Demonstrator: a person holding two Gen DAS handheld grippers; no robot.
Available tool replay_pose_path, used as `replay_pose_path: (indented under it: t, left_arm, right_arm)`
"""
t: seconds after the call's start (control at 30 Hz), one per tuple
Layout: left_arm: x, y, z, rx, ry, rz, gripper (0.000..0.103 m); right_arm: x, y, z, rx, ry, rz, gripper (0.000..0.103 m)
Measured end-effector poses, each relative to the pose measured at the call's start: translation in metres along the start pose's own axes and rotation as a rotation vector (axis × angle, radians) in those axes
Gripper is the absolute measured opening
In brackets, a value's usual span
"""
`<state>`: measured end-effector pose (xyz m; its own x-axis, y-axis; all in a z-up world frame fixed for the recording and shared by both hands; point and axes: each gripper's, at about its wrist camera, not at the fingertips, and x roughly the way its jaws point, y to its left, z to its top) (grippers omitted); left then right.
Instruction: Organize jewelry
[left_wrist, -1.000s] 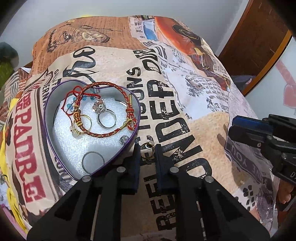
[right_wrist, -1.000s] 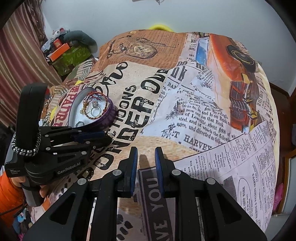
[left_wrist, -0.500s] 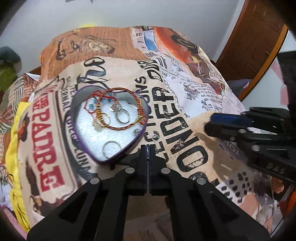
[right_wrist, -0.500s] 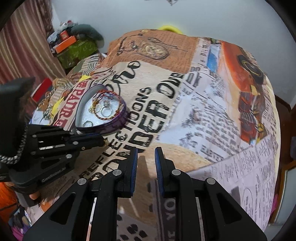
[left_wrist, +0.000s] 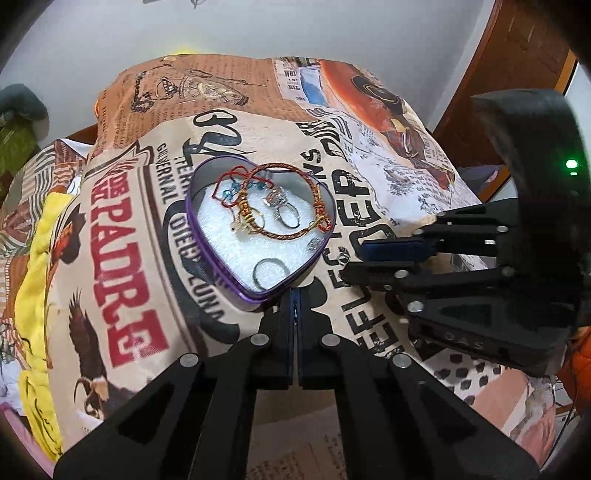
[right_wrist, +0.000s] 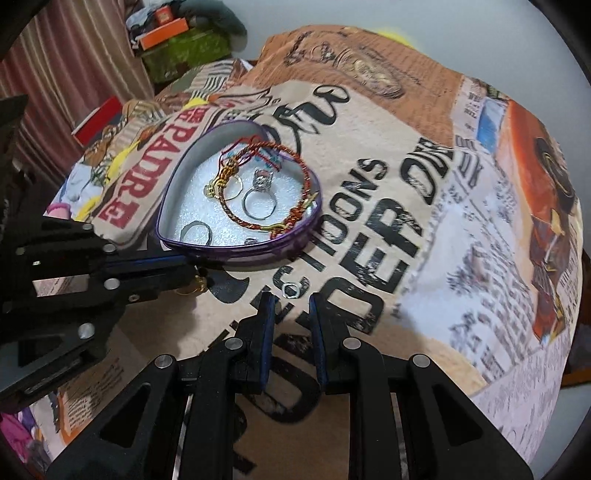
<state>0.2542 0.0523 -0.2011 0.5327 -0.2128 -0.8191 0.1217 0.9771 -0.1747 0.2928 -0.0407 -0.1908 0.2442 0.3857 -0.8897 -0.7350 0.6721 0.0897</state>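
Your tin (right_wrist: 236, 251) sat on the cloth (right_wrist: 424, 258), rings (right_wrist: 258, 203) and bracelet (right_wrist: 295, 184) inside; a loose ring (right_wrist: 290, 290) lay just before it, between tin and right gripper (right_wrist: 290, 310).

Plain white wall (left_wrist: 332, 29) behind, wooden door (left_wrist: 524, 66) at right, striped pinkish curtain (right_wrist: 66, 74) at left.

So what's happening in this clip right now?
A person is sorting jewelry into a heart-shaped tin on a printed cloth. The left hand-held gripper is shut on a gold ring beside the tin. The right hand-held gripper, open, points at a small silver ring lying on the cloth.
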Motion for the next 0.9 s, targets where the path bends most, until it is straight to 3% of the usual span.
replay_pose_path:
  t: [0.27, 0.33, 0.57, 0.9]
  left_arm:
    - [0.001, 0.004, -0.002, -0.014, 0.000, -0.015, 0.000]
    - [0.001, 0.004, -0.002, -0.015, -0.001, -0.013, 0.000]
    - [-0.006, 0.003, -0.001, -0.024, -0.006, -0.008, 0.000]
    - [-0.042, 0.003, 0.011, -0.038, -0.082, 0.003, 0.000]
  right_arm:
    - [0.007, 0.008, 0.003, -0.030, -0.001, -0.021, 0.017]
    - [0.007, 0.008, 0.003, -0.031, 0.003, -0.022, 0.009]
    - [0.004, 0.006, 0.002, 0.002, -0.003, -0.017, 0.009]
    - [-0.049, -0.001, 0.010, 0.067, -0.146, -0.008, 0.009]
